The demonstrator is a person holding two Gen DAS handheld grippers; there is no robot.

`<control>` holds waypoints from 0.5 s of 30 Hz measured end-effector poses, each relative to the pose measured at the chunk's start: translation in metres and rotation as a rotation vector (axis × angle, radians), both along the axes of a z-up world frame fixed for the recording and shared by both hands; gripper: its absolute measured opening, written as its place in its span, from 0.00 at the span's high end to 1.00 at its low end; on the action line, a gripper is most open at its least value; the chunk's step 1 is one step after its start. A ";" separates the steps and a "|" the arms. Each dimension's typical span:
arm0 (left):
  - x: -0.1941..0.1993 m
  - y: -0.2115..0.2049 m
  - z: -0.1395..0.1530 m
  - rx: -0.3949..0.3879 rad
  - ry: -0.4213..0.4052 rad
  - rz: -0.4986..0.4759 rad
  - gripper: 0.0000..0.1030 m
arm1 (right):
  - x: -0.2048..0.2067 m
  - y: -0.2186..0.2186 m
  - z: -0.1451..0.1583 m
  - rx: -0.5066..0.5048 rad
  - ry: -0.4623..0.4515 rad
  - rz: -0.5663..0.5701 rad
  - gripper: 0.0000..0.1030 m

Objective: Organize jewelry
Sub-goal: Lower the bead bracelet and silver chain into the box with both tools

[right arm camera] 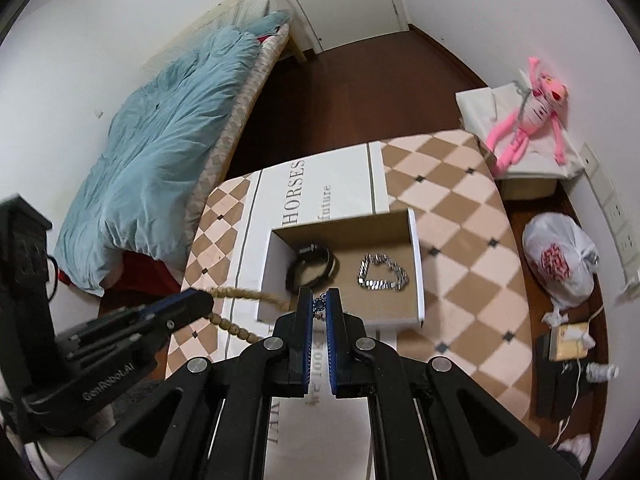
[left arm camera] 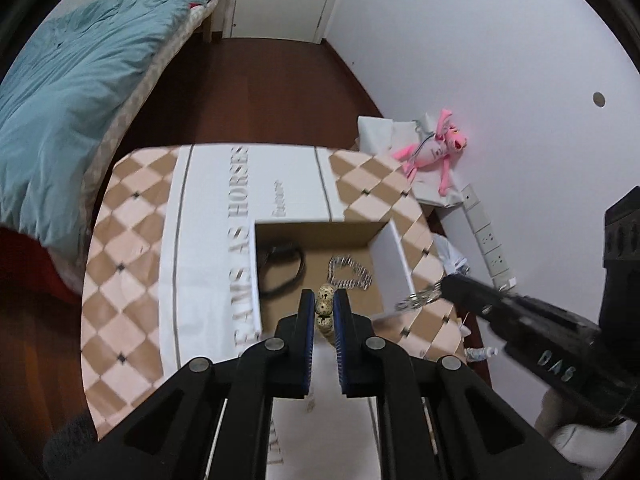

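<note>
Item 1: beaded bracelet (left arm camera: 324, 307), speckled cream beads. Your left gripper (left arm camera: 323, 304) pinches it between the blue pads, above the near edge of the cardboard box (left arm camera: 320, 236). The right wrist view shows the rest of the strand (right arm camera: 236, 326) trailing from that gripper (right arm camera: 176, 314) over the tablecloth.

Item 2: fine silver chain (right arm camera: 319, 309). Your right gripper (right arm camera: 319, 308) is pressed together on it at the tips, just over the box's near wall. In the left wrist view it (left arm camera: 418, 297) dangles, blurred, from that gripper's nose (left arm camera: 448, 286).

Item 3: silver link bracelet (right arm camera: 384, 273), lying on the box floor, right side.

Item 4: black band (right arm camera: 310, 270), lying on the box floor, left side, apart from the link bracelet.

Support: checkered tablecloth (right arm camera: 452, 248) with printed lettering, under the box.

Risks:
- The bead grip catches only a few beads near the tips; a jerk could roll them out.
- The thin chain is held at the very tips and could slip free.
- The two hanging strands are near each other; crossing your hands could tangle them.
- A trailing strand could snag the box wall.

View notes: only the right wrist view shows the bead strand's full hanging length; only the left shows the beads' seating between the pads.
</note>
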State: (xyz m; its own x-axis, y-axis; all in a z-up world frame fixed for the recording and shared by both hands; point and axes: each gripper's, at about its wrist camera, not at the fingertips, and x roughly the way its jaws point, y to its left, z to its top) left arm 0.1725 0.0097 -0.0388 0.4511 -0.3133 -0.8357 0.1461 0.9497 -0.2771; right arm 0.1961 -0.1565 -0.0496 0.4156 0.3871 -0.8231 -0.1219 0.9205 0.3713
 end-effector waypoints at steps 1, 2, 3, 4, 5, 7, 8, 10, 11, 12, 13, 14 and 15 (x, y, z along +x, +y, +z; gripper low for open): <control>0.006 -0.002 -0.002 0.003 0.008 -0.006 0.93 | 0.005 0.000 -0.001 -0.001 0.007 0.004 0.94; 0.014 -0.004 -0.006 -0.004 0.024 -0.015 0.93 | 0.010 0.002 -0.004 -0.004 0.018 0.011 0.94; 0.019 -0.005 -0.009 -0.005 0.035 -0.018 0.93 | 0.017 0.003 -0.008 -0.007 0.034 0.018 0.94; 0.026 -0.007 -0.015 -0.002 0.053 -0.024 0.93 | 0.021 0.004 -0.012 -0.007 0.046 0.020 0.94; 0.030 -0.009 -0.020 0.000 0.067 -0.031 0.93 | 0.026 0.004 -0.017 -0.010 0.062 0.026 0.94; 0.038 -0.011 -0.031 0.003 0.098 -0.035 0.93 | 0.033 0.004 -0.028 -0.011 0.093 0.029 0.94; 0.042 -0.012 -0.039 -0.002 0.123 -0.044 0.93 | 0.037 0.004 -0.034 -0.013 0.110 0.032 0.94; 0.047 -0.013 -0.047 -0.003 0.153 -0.038 0.93 | 0.043 0.003 -0.044 -0.014 0.139 0.035 0.94; 0.049 -0.013 -0.051 -0.006 0.171 -0.041 0.93 | 0.044 0.002 -0.048 -0.014 0.150 0.036 0.94; 0.052 -0.013 -0.056 -0.003 0.196 -0.035 0.92 | 0.046 0.002 -0.051 -0.017 0.158 0.035 0.94; 0.053 -0.012 -0.059 0.013 0.212 -0.016 0.92 | 0.048 0.003 -0.056 -0.017 0.173 0.047 0.94; 0.054 -0.011 -0.061 0.029 0.220 0.003 0.92 | 0.050 0.003 -0.060 -0.017 0.188 0.052 0.93; 0.055 -0.010 -0.062 0.028 0.222 0.008 0.92 | 0.052 0.003 -0.063 -0.020 0.198 0.050 0.93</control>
State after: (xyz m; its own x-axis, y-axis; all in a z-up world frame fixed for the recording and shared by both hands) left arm 0.2275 -0.0004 -0.1009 0.2572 -0.2853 -0.9233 0.0763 0.9584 -0.2749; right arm 0.2483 -0.1538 -0.1125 0.2251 0.3859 -0.8947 -0.0943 0.9225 0.3742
